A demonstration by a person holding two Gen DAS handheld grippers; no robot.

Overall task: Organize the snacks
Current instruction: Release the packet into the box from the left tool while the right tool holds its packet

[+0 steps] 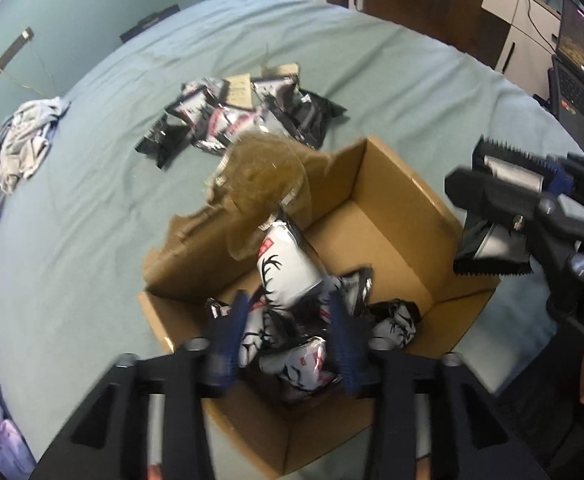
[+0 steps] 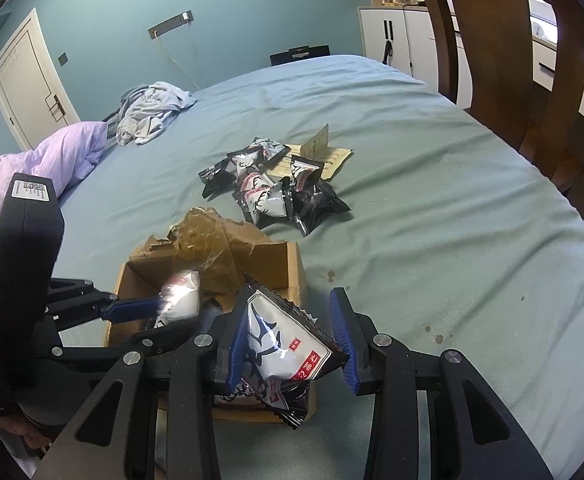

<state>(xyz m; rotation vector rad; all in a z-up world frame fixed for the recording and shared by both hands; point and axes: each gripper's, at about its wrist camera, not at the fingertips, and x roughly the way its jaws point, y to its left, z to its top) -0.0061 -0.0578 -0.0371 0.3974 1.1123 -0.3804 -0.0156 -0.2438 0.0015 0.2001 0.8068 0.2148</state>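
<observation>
Over the cardboard box [image 1: 392, 216], your left gripper [image 1: 288, 332] stands open above dropped packets while your right gripper [image 2: 292, 344] pinches a light, crinkly, slippery snack packet [image 2: 280, 344] mid-body.

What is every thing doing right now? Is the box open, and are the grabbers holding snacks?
Cardboard box: open, flaps torn, several snack packets inside.
Left gripper: open above the box, a white packet dropping free beyond it.
Right gripper: shut on a snack packet, beside the box.
Pile of packets: loose on the bed, not yet boxed.
Bedsheet: spread flat, a few small stains.
</observation>
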